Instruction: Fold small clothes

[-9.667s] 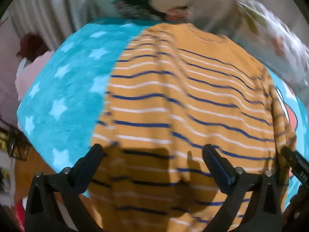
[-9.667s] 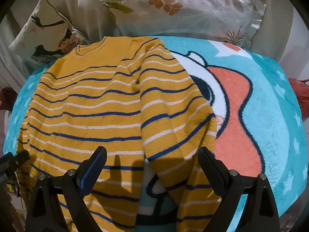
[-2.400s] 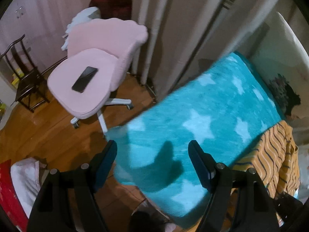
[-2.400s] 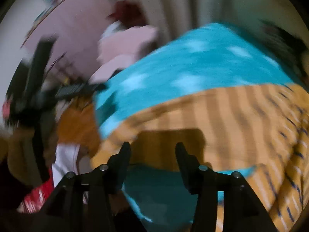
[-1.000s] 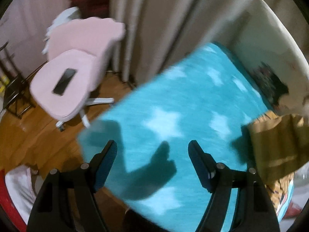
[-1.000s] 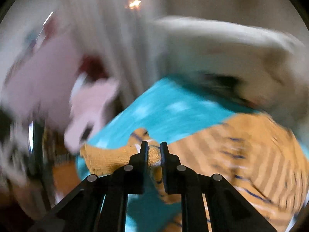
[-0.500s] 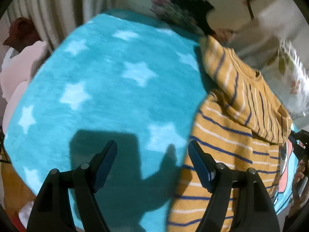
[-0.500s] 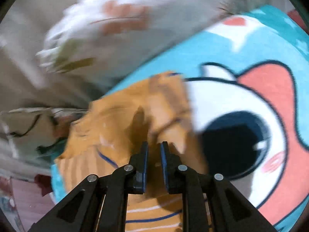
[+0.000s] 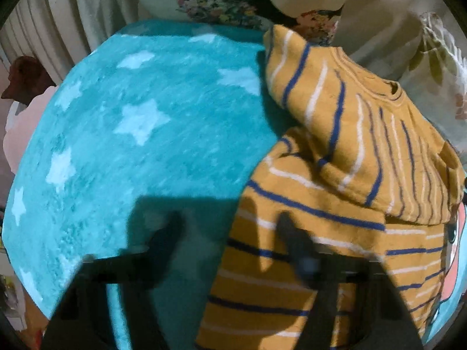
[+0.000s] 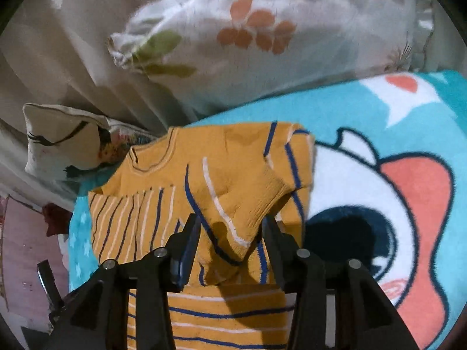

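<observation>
no text, label, brand, number or sign can be read in either view. the striped sweater (image 10: pixel 204 180) bears only stripes, the blanket (image 9: pixel 140 134) only stars and a cartoon figure, the pillows (image 10: pixel 262 35) only leaf and flower prints, with no lettering to make out.
</observation>
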The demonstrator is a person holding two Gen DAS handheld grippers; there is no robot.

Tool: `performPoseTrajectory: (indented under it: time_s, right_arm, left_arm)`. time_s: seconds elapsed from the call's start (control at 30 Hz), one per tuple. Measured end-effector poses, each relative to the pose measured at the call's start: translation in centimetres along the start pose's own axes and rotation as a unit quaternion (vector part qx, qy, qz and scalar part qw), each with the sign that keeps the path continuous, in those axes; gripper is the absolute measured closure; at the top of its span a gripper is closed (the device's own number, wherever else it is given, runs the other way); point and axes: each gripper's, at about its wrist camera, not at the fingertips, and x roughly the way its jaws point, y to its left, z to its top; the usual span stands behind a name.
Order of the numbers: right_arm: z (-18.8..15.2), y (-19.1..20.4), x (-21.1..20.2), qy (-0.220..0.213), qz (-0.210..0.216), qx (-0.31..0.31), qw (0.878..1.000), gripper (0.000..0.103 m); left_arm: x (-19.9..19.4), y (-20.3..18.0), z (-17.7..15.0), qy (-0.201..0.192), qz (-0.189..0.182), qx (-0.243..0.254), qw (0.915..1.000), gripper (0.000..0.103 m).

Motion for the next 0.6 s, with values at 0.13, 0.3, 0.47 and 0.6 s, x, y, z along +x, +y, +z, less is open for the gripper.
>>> performPoseTrajectory:
  time_s: [0.13, 0.3, 0.47, 0.6]
  right_arm:
    - [-0.7, -0.4, 1.1, 0.014, 0.007, -0.008, 1.000, 0.055]
    - [-1.3, -1.3, 1.7, 0.020, 0.015, -0.001, 1.000, 0.055]
    - [-2.0, -2.2, 0.6, 0.017, 0.019, 0.009, 1.000, 0.055]
    - [-3.5, -3.3, -0.5, 0.023, 0.004, 0.016, 1.000, 0.055]
  left_arm:
    - [-0.7, -0.3, -0.2, 0.001, 0.002, 0.006, 1.0000, 0.098]
    - [-2.3, 1.0, -0.6, -0.011, 0.037, -0.009, 0.9992, 0.099]
    - [-2.5, 5.2, -1.7, 0.005, 0.061, -0.050, 0.9969, 0.102]
    - [-2.5, 7.4, -2.6, 0.009, 0.069, -0.056, 0.9960, 0.103]
